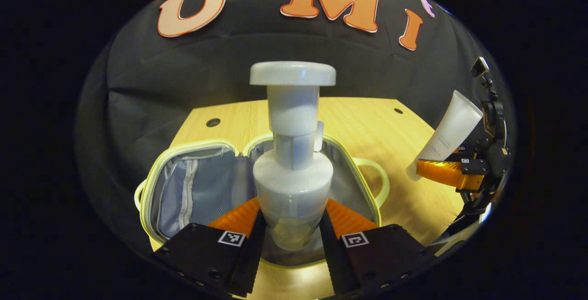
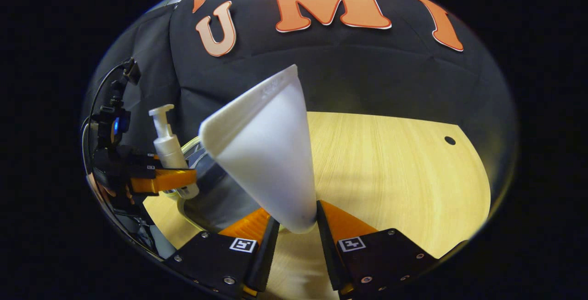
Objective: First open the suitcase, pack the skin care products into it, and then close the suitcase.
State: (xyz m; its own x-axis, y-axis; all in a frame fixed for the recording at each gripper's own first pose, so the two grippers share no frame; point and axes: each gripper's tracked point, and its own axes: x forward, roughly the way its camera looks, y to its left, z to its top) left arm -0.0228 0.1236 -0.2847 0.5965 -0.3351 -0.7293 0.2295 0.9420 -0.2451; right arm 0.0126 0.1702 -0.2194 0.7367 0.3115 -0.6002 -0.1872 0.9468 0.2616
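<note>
With the left gripper (image 1: pixel 291 226) clamped low on the top-heavy pump bottle (image 1: pixel 292 162) above the open suitcase (image 1: pixel 193 189), and the right gripper (image 2: pixel 294 222) pinching the tube (image 2: pixel 266 153) by its narrow end beside it, either could have tipped or slipped.

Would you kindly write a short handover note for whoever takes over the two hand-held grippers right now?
Left hand-held gripper: shut on the pump bottle, held upright above the open suitcase.
Right hand-held gripper: shut on the white tube, tilted, held over the wooden table to the right of the suitcase.
Done: the suitcase lies open on the table, mesh pocket showing; both products are picked up.
Left: lower the pump bottle into the suitcase, bring the tube over and set it inside, release both, then close the lid.
</note>
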